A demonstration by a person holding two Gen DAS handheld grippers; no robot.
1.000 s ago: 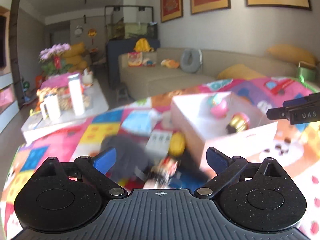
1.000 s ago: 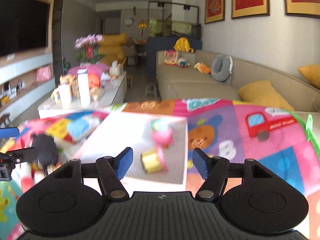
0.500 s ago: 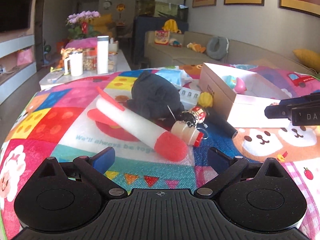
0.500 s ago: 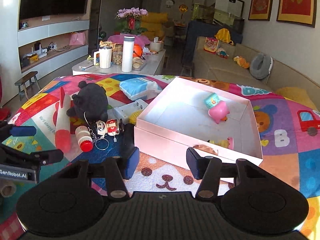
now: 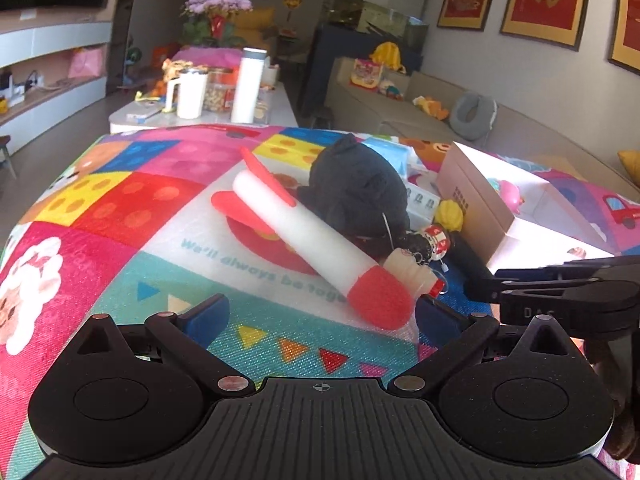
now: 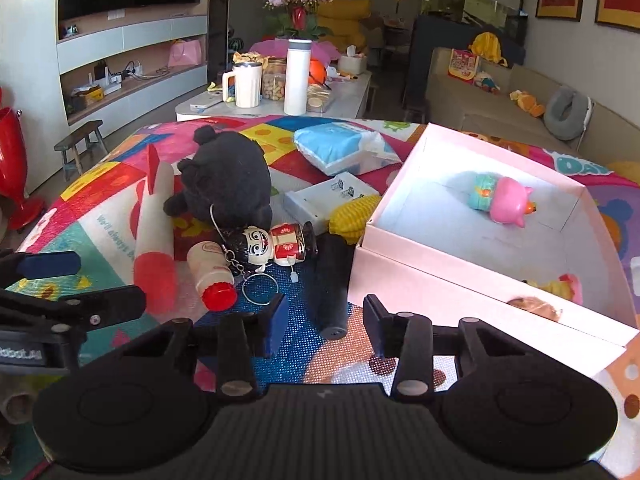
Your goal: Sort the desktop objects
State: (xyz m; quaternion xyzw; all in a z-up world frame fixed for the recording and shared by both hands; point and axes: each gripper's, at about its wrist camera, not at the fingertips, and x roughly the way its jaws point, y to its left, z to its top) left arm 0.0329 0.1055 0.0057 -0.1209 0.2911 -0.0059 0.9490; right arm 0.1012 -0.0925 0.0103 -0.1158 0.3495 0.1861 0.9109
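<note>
A white foam rocket with a red tip (image 5: 320,248) (image 6: 154,232) lies on the colourful mat, its tip just ahead of my open left gripper (image 5: 320,316). Beside it lie a black plush toy (image 5: 356,192) (image 6: 224,184), a small bottle with a red cap (image 6: 212,276), a doll keychain (image 6: 272,244) and a black cylinder (image 6: 332,280). My open right gripper (image 6: 324,320) hovers at the near end of the black cylinder. The pink box (image 6: 472,276) on the right holds a pink and teal toy (image 6: 504,200) and other small toys.
A blue tissue pack (image 6: 340,148), a white card pack (image 6: 328,196) and a yellow corn toy (image 6: 352,216) lie behind the pile. A low white table (image 6: 344,92) with a flask and mug stands beyond the mat. A sofa (image 5: 420,100) is at the right.
Both grippers have swung from the box down and left toward the toy pile and moved closer. The rocket tip is now near my left gripper; the black cylinder is by my right gripper.
</note>
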